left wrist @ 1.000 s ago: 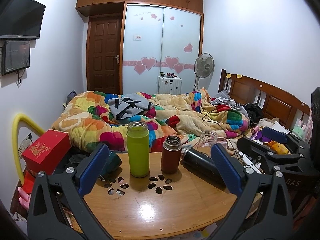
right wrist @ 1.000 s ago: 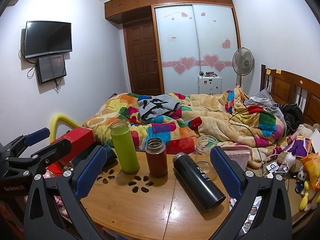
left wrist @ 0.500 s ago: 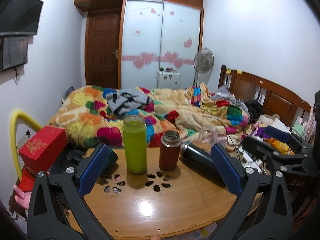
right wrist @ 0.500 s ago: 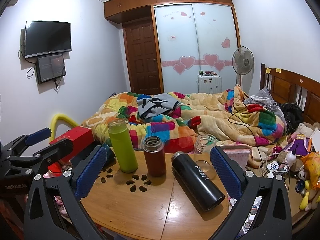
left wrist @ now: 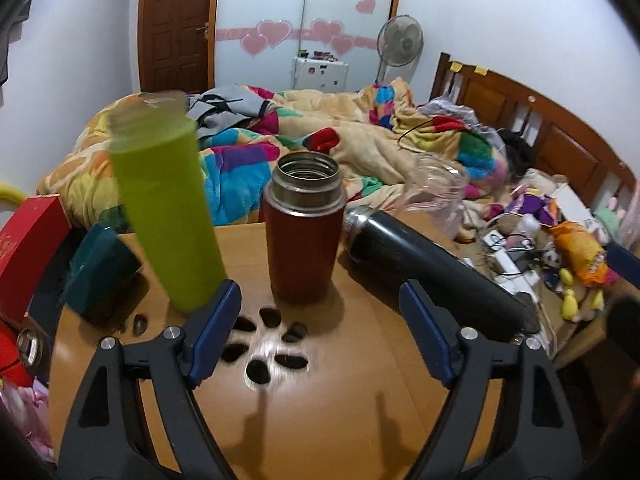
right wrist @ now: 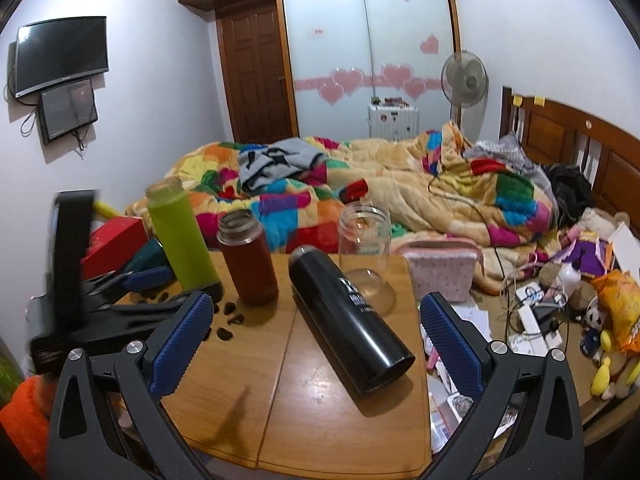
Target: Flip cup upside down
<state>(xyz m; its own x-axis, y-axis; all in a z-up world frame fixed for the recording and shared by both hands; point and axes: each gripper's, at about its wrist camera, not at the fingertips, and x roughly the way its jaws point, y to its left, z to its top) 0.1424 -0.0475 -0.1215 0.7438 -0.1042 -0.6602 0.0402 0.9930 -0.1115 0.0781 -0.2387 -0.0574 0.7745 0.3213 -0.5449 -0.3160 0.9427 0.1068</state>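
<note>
Partly blurred, the tall lime-green plastic bottle (left wrist: pixel 166 208) smears at its top in the left wrist view, so its mouth is hard to read there; in the right wrist view it stands upright at the back left of the round wooden bench (right wrist: pixel 320 408). Bench edges run out of both views, cut off by the tools' black frames. Left tool (left wrist: pixel 320 320) jaws wide apart, holding nothing, blue pads either side of the flower-shaped cutout holes (left wrist: pixel 268 344) in the bench top. Right tool (right wrist: pixel 316 340) also spread wide, empty, its pads flanking the lower end of the black metal flask (right wrist: pixel 348 320) that lies on its side.

Count of drink vessels on the bench: four. One lime-green bottle, one dark red steel cup with open mouth (left wrist: pixel 304 228) standing upright just right of the green one, one black flask lying down, one clear glass jar (right wrist: pixel 364 248) upright behind the flask, see-through and hard to outline against the quilt. The red cup sits ahead of the left tool, between its pads' line of sight, not touched.

Other things: one red box (left wrist: pixel 28 240) and one dark teal object (left wrist: pixel 100 268) at the bench's left, teal one unclear; one pink dotted pouch (right wrist: pixel 444 268) at right; colourful patchwork quilt (right wrist: pixel 400 192) on the bed behind
</note>
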